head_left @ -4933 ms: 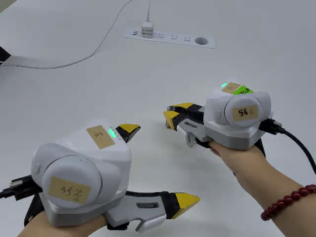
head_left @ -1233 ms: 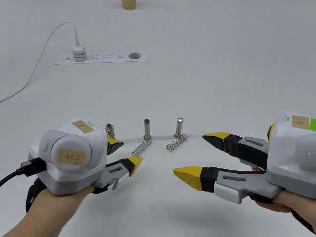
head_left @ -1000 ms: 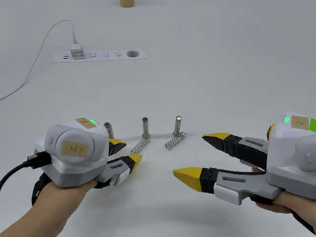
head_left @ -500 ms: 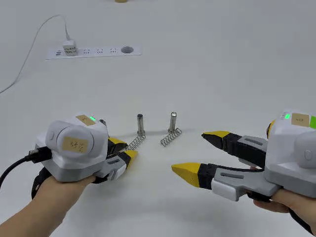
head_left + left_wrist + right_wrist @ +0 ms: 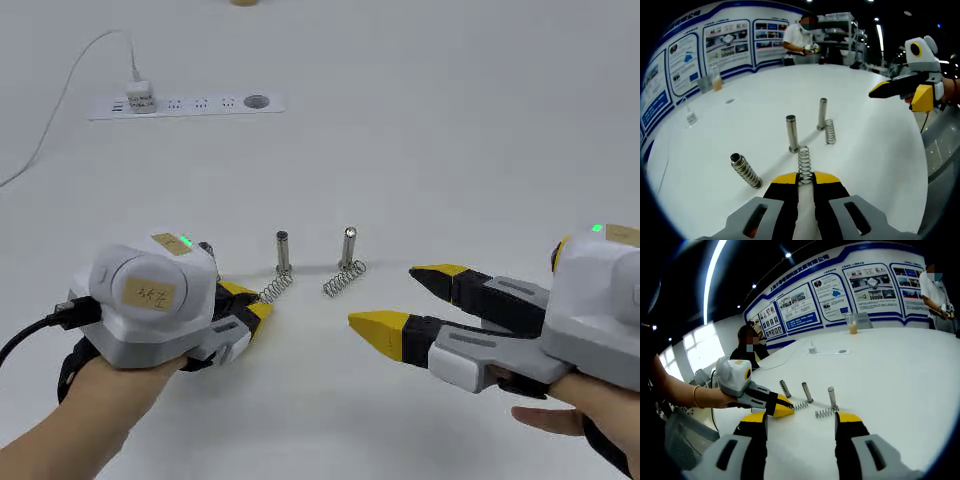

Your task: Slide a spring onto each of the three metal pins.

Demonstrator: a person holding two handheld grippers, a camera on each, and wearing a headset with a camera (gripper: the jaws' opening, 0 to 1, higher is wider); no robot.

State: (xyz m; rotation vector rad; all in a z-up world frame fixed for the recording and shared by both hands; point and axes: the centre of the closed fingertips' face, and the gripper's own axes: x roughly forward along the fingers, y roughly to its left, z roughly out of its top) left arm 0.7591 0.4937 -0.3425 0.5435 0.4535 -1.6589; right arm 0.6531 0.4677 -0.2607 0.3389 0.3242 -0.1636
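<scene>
Three metal pins stand in a row on the white table. The left pin (image 5: 746,170) carries a spring and leans; the middle pin (image 5: 283,250) and right pin (image 5: 350,245) are bare. One loose spring (image 5: 277,287) lies by the middle pin, and my left gripper (image 5: 252,306) is shut on its near end (image 5: 804,161). A second spring (image 5: 343,279) lies at the foot of the right pin (image 5: 823,113). My right gripper (image 5: 405,297) hovers open to the right of the pins, nothing between its fingers, with its jaws wide apart (image 5: 802,417).
A white power strip (image 5: 185,103) with a plug (image 5: 138,97) and cable lies at the back left. A cup (image 5: 853,328) stands far back on the table. A person (image 5: 800,37) stands beyond the table; another sits at its left side.
My left gripper has moved in to the loose spring by the middle pin and shut on its end. The right gripper stays open, barely shifted. The head camera has tilted.
</scene>
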